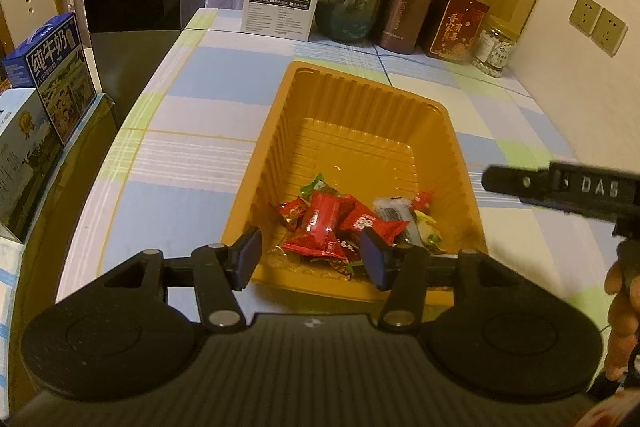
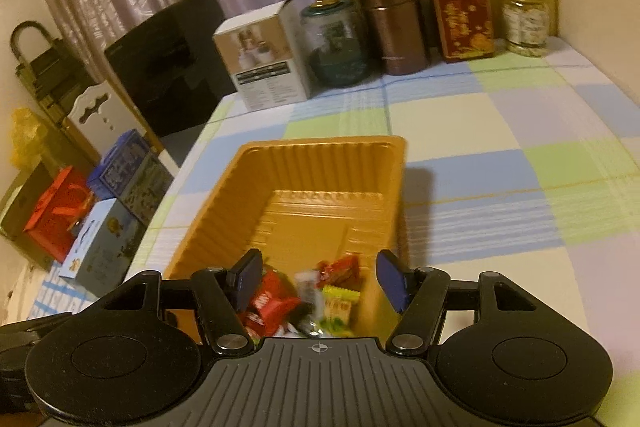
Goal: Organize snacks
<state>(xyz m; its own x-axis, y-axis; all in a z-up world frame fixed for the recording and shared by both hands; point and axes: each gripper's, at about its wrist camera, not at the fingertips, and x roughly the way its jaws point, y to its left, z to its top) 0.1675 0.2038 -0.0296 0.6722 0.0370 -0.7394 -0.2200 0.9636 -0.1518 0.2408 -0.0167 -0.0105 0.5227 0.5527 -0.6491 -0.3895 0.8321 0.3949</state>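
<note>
While both sets of jaws stand apart and grip nothing, the left gripper [image 1: 310,255] and right gripper [image 2: 320,279] hang over the near end of the orange tray [image 1: 280,131], where red, white and green wrapped snacks [image 1: 332,223] lie piled between and just below the pads. Beyond the jaws stands a red box [image 1: 456,27] with gold Chinese characters; left of the left jaws a blue carton [image 1: 50,67] reads 纯牛奶, and "DAS" shows on the right gripper's body
</note>
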